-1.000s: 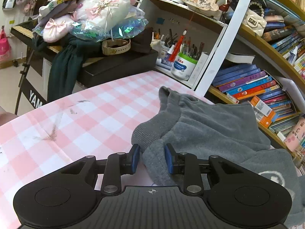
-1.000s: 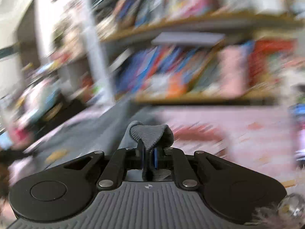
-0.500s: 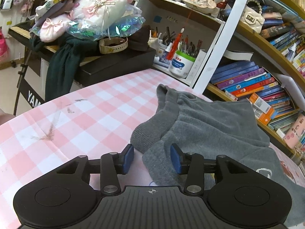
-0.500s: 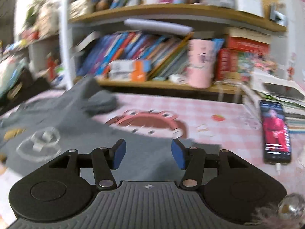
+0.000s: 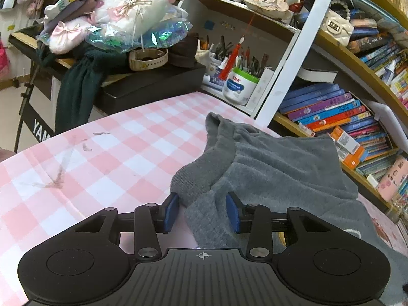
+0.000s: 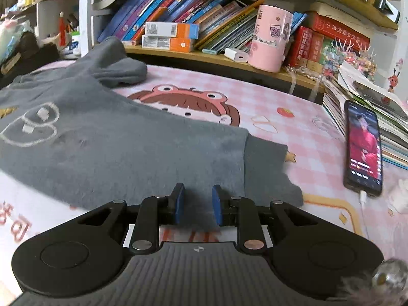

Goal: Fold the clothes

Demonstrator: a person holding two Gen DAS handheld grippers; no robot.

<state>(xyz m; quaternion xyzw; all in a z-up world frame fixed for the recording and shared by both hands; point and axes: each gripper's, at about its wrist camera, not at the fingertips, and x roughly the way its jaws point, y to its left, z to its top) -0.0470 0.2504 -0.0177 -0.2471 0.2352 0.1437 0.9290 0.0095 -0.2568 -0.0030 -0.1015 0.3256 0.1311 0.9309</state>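
A grey sweatshirt lies on the pink checked table, its sleeves folded in over the body. My left gripper is open, its blue pads either side of a ribbed cuff and the edge of the cloth. In the right wrist view the sweatshirt shows a white outline print on its chest. My right gripper is open, low over the hem near the ribbed band, with grey cloth between its pads.
A phone with a lit screen lies at the right, on a cable. A pink cup and books stand on the shelf behind. A black keyboard piled with clothes and toys borders the table's left; a pen pot stands at the back.
My right gripper let go of the grey cuff, swung down to the hem, opened wide, then narrowed somewhat. My left gripper opened wider around the cuff.
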